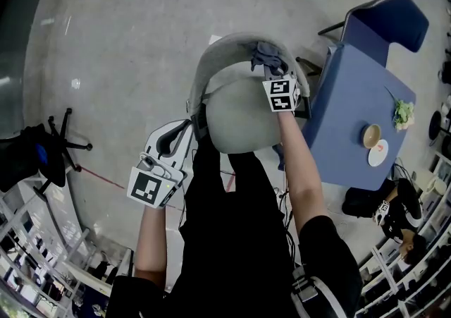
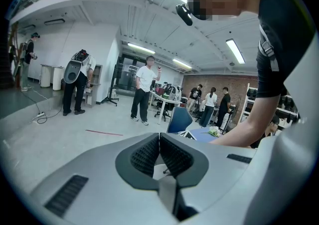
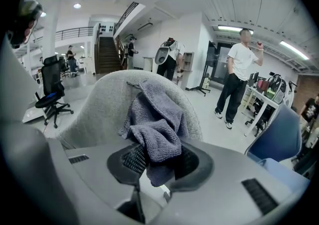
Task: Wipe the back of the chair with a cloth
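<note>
Cloth [image 3: 154, 119], clamped in jaws of right gripper [image 3: 159, 158], could snag on chair back [image 3: 94, 104] and slip out; left gripper [image 2: 159, 144] jaws together.

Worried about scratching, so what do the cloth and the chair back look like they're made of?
The cloth: likely microfibre or terry, grey-blue, matte; a looped, nubbly pile shows. The chair back: seemingly light grey woven or felt-like upholstery, matte; fine speckled grain, no shine.

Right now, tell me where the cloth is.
The cloth is clamped in the right tongs, against the top of the grey chair back, just left of the blue table in the head view.
</note>
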Available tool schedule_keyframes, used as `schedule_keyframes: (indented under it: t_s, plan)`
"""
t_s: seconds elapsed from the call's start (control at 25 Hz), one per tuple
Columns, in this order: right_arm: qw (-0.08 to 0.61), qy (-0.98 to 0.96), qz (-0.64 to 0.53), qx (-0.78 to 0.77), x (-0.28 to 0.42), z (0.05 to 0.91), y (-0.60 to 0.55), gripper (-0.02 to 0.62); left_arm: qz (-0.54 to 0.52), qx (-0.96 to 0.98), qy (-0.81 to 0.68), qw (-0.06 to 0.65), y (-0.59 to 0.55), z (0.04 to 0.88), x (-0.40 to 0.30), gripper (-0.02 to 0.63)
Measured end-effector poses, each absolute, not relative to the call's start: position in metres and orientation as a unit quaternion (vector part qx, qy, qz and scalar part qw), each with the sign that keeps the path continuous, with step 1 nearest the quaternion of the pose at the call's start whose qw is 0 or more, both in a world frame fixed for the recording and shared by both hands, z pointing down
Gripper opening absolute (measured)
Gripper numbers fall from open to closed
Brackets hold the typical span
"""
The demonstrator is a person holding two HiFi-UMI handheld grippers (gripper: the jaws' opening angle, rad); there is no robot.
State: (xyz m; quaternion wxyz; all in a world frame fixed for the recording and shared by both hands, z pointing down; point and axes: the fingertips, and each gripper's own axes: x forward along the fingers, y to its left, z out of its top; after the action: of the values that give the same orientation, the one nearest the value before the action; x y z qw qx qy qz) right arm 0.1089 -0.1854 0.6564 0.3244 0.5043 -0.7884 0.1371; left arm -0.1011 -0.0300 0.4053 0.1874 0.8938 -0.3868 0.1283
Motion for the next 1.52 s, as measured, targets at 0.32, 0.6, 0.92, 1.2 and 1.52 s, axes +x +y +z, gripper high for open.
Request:
schedule_keyframes:
  t_s: [0.32, 0.6, 0.92, 1.2, 1.52]
  plan:
    - [0.33, -0.781, 0.144, 0.51, 0.119, 0.663, -0.182, 0.124, 0.128, 0.893, -0.388, 0.19, -0.033, 0.41, -0.102, 0.026]
    - [0.33, -0.781, 0.143, 0.51, 0.118, 0.668, -0.183, 0.124, 0.127, 0.892, -0.389, 0.194, -0.034, 0.416, -0.103, 0.026]
    - [0.333, -0.787, 0.136, 0.502, 0.107, 0.677, -0.188, 0.124, 0.13, 0.891, -0.387, 0.199, -0.039, 0.433, -0.105, 0.026]
    - [0.341, -0.796, 0.12, 0.485, 0.089, 0.686, -0.191, 0.123, 0.121, 0.886, -0.399, 0.203, -0.04, 0.442, -0.109, 0.026]
    - [0.324, -0.801, 0.137, 0.485, 0.077, 0.695, -0.192, 0.12, 0.126, 0.879, -0.408, 0.212, -0.028, 0.455, -0.123, 0.026]
